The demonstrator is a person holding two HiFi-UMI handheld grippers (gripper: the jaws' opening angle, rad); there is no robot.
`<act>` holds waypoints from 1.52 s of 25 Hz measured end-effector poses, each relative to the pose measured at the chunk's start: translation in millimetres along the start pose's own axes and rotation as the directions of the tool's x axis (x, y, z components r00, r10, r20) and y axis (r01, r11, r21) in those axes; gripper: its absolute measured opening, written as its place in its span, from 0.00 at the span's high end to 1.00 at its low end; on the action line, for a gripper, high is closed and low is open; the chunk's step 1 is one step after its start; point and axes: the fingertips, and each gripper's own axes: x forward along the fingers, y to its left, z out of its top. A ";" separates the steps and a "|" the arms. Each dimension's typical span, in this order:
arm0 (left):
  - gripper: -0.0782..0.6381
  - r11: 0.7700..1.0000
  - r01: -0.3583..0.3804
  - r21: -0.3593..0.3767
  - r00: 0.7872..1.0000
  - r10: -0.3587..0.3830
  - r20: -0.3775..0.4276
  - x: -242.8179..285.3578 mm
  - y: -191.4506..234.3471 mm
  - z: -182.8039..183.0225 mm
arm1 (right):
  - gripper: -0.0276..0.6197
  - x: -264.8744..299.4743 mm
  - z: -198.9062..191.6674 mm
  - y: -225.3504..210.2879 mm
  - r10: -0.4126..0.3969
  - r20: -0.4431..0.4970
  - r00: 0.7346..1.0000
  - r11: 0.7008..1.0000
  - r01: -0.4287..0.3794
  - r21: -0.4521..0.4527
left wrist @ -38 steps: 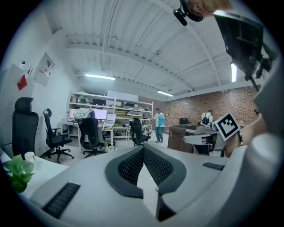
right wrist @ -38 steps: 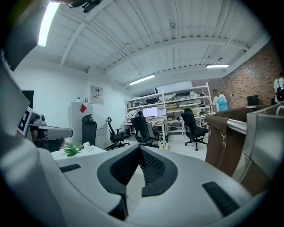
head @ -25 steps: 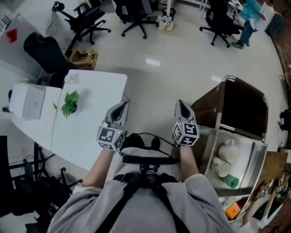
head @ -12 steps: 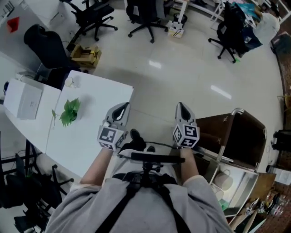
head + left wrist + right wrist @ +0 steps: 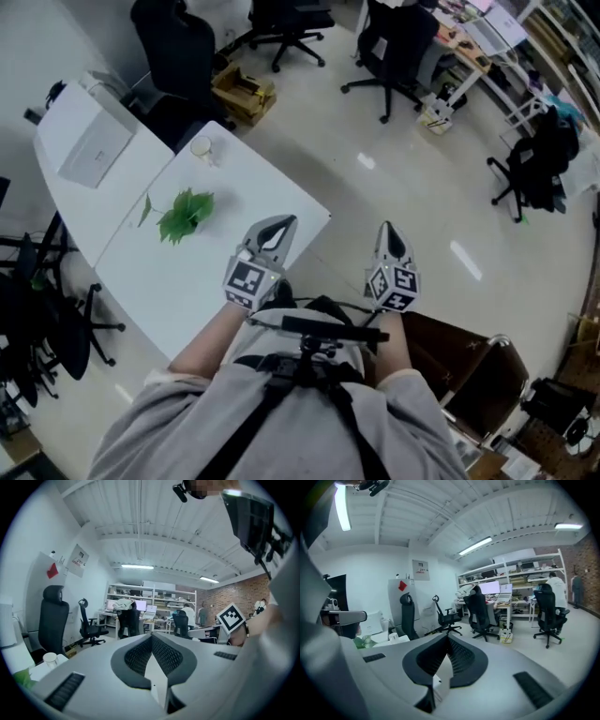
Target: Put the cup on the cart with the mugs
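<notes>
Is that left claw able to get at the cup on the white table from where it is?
Probably, with a step forward: the cup stands at the far end of the table, the plant beside the path, not across it. The left claw is shut and must open first.

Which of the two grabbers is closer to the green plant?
The left gripper: its tip is by the corner of the white table where the plant stands. The right gripper is farther off, over the bare floor.

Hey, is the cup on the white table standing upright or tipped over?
Upright. The cup stands on its base near the table's far end, its round mouth facing up.
</notes>
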 end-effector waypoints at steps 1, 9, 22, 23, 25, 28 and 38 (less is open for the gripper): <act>0.89 1.000 -0.031 -0.004 1.000 0.031 0.001 -4.5 11.4 -1.5 | 0.95 14.2 3.0 13.9 0.039 -0.008 0.999 0.999 -0.039 -0.014; 0.89 0.940 -0.336 -0.057 0.942 0.335 -0.024 -44.3 95.5 -22.8 | 0.95 131.2 11.0 131.8 0.376 -0.119 0.919 0.910 -0.390 -0.142; 0.89 0.706 -0.690 -0.157 0.722 0.686 -0.088 -72.3 180.7 -40.8 | 0.95 229.4 3.4 277.8 0.704 -0.306 0.641 0.583 -0.767 -0.266; 0.89 0.690 -0.704 -0.167 0.708 0.699 -0.099 -73.2 183.8 -42.2 | 0.95 233.8 2.1 285.1 0.709 -0.314 0.632 0.574 -0.775 -0.266; 0.89 0.663 -0.725 -0.183 0.686 0.718 -0.119 -73.3 189.8 -45.1 | 0.95 244.1 -1.7 299.6 0.718 -0.329 0.614 0.554 -0.789 -0.266; 0.89 0.648 -0.741 -0.177 0.670 0.733 -0.122 -70.6 201.7 -54.7 | 0.91 262.8 -18.4 323.1 0.734 -0.369 0.570 0.504 -0.821 -0.268; 0.89 0.621 -0.763 -0.179 0.645 0.752 -0.137 -59.2 221.5 -68.7 | 0.38 320.4 -88.8 403.8 0.694 -0.564 0.447 0.366 -0.894 -0.259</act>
